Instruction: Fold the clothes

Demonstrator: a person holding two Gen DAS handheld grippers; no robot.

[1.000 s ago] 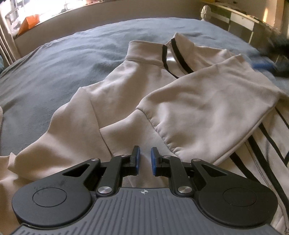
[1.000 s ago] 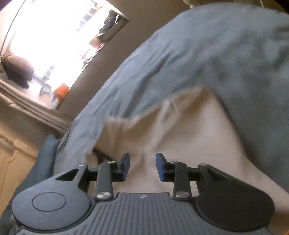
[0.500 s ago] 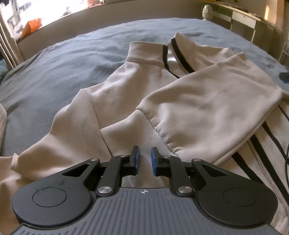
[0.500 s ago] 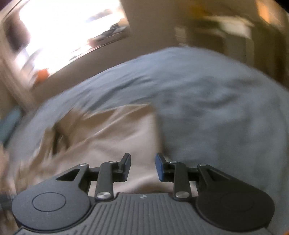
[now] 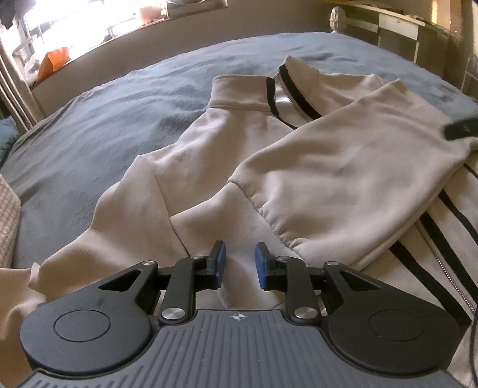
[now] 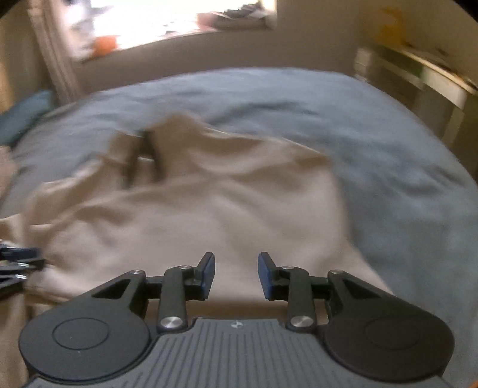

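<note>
1. So there's a beige zip-up jacket (image 5: 227, 167) spread out on a bed with a blue-grey cover (image 5: 98, 119). The collar end points to the far side of the bed, and black trim runs along the zipper (image 5: 288, 103).
2. One sleeve (image 5: 343, 179) is folded across the chest, with its cuff (image 5: 263, 206) landing near the middle of the jacket. The other sleeve (image 5: 98, 235) trails off toward the near left edge.
3. The left gripper (image 5: 239, 262) sits low over the jacket body, just in front of that folded cuff. There's a modest gap between its blue pads (image 5: 220, 262) and nothing in it. I can't tell if it's touching the cloth.
4. The right gripper (image 6: 236, 274) is above the right side of the jacket (image 6: 209, 215). It's spread a bit wider than the left one and isn't holding anything. That view is pretty blurry, so I can't make out fine detail.
5. In the left wrist view a dark blurry bit of the right gripper (image 5: 461, 128) pokes in at the right edge, over the folded sleeve.
6. Background: a bright window (image 5: 74, 27) past the foot of the bed, something orange (image 5: 56, 58) on the sill, and a pale desk-type thing (image 5: 397, 24) off to the right.
</note>
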